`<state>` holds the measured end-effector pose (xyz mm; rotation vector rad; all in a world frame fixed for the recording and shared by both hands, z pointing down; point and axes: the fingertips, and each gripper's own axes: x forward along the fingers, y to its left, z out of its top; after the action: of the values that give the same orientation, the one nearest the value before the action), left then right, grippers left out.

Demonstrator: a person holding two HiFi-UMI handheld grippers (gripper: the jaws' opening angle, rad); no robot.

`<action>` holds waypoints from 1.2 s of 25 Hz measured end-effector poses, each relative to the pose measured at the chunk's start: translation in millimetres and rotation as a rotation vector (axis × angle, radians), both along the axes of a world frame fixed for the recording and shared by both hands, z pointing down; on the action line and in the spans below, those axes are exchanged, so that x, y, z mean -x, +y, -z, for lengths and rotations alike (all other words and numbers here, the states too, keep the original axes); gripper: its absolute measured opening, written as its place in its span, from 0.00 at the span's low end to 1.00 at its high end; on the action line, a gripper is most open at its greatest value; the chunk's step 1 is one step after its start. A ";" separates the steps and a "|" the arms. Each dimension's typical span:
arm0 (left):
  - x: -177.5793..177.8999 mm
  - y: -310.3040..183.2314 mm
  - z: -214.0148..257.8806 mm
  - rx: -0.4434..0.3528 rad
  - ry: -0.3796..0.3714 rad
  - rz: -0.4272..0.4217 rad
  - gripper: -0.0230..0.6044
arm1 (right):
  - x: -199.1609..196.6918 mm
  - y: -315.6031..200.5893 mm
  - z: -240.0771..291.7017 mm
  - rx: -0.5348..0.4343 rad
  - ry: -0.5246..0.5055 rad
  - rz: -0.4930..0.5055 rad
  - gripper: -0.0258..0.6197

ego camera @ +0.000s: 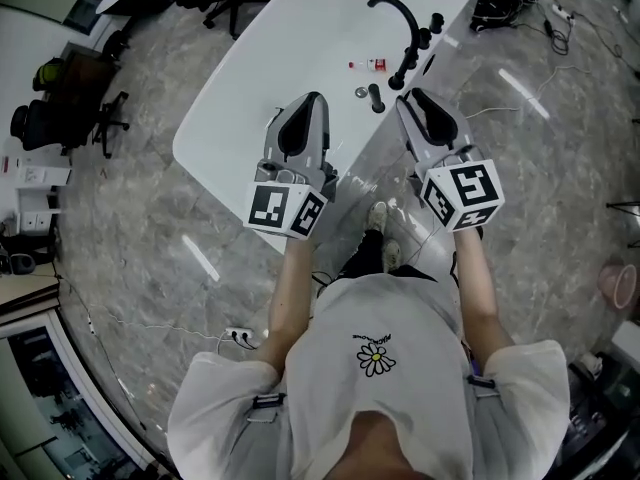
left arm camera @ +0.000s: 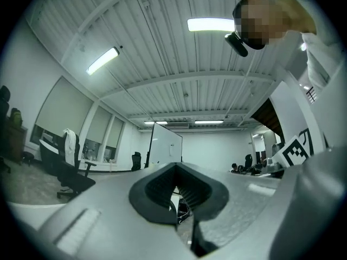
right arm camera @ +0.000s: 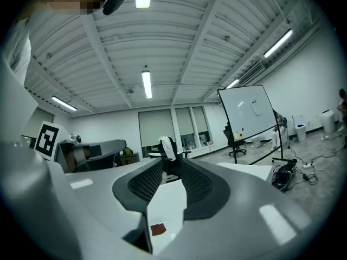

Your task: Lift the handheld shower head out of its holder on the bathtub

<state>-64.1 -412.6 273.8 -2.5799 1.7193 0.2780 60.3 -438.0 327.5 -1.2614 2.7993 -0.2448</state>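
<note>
gaping empty, left hand-held gripper [left arm camera: 176, 169], right hand-held gripper [right arm camera: 172, 169]; only head view shows faucet [ego camera: 396, 12].

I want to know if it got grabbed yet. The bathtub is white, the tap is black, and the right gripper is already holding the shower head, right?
Not quite. The right gripper holds nothing. The right gripper view shows its jaws apart, with only the white bathtub showing through the gap. The rest is right: the bathtub is white and the tap is black.
</note>
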 end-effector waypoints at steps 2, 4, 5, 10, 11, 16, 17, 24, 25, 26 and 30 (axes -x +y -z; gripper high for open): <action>9.8 -11.9 -15.7 0.029 0.012 0.014 0.04 | 11.9 -11.6 -16.3 0.014 0.049 0.018 0.24; 22.9 -26.2 -34.9 0.067 0.040 0.035 0.04 | 23.3 -25.3 -38.7 0.035 0.110 0.034 0.25; 29.2 -33.6 -46.2 0.087 0.051 0.043 0.04 | 29.2 -32.6 -53.9 0.052 0.144 0.042 0.26; 52.2 -70.9 -116.5 0.174 0.065 0.036 0.04 | 54.1 -73.6 -164.5 0.161 0.313 0.065 0.31; 55.4 -77.3 -131.8 0.184 0.068 0.035 0.04 | 57.2 -82.4 -190.6 0.186 0.339 0.065 0.31; 69.6 -89.6 -195.9 0.178 0.089 0.046 0.04 | 67.5 -117.6 -308.9 0.293 0.454 0.061 0.32; 74.6 -93.2 -207.6 0.178 0.091 0.049 0.04 | 72.4 -127.0 -327.0 0.303 0.466 0.059 0.33; 93.8 -97.8 -261.2 0.236 0.113 0.094 0.04 | 83.3 -164.5 -404.8 0.351 0.484 0.017 0.35; 95.8 -97.1 -266.5 0.245 0.116 0.099 0.04 | 85.3 -166.4 -411.6 0.366 0.482 0.016 0.35; 97.8 -96.5 -271.3 0.254 0.118 0.102 0.04 | 88.3 -168.1 -418.0 0.381 0.479 0.015 0.34; 99.3 -96.0 -284.3 0.286 0.125 0.100 0.04 | 91.2 -175.7 -435.3 0.394 0.470 -0.011 0.34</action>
<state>-163.4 -508.6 558.1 -2.7065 2.0629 0.2072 -31.0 -613.7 762.9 -1.5937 3.2482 -0.5959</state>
